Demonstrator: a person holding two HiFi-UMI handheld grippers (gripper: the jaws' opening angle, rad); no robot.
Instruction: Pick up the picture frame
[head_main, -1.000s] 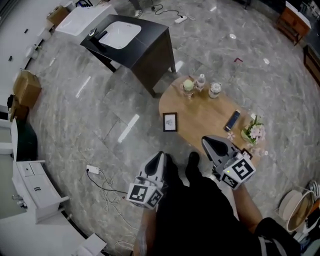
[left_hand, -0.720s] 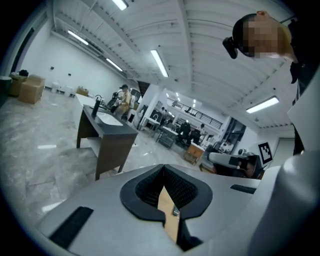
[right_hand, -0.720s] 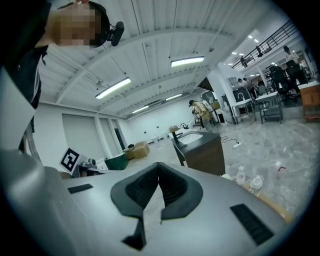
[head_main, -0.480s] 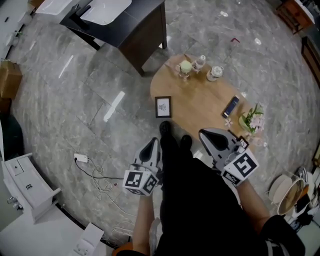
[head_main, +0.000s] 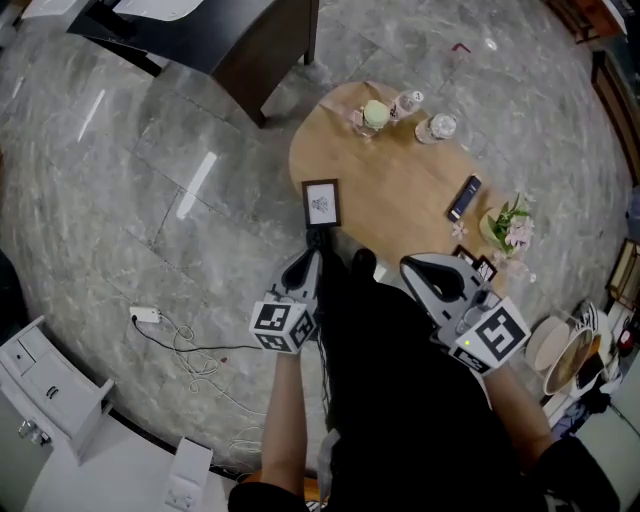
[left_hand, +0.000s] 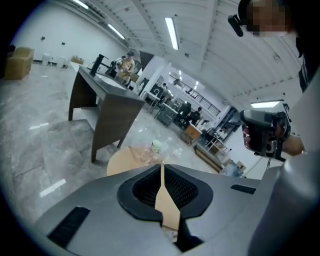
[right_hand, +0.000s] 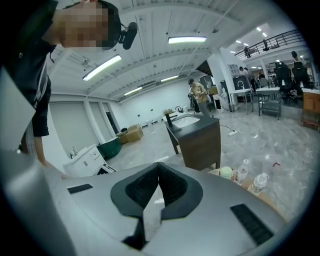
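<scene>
My left tool (head_main: 308, 262) and right tool (head_main: 418, 268) are clenched empty near the bench (head_main: 390, 215); the picture frame (head_main: 321, 203) lies on it untouched.

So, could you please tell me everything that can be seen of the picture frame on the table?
The picture frame is a small rectangle, taller than wide, with a thin dark border, a white mat and a small grey picture inside. It sits at the left edge of the oval wooden table, face up toward the head view; flat or leaning back, I cannot tell. Only the table touches it.
</scene>
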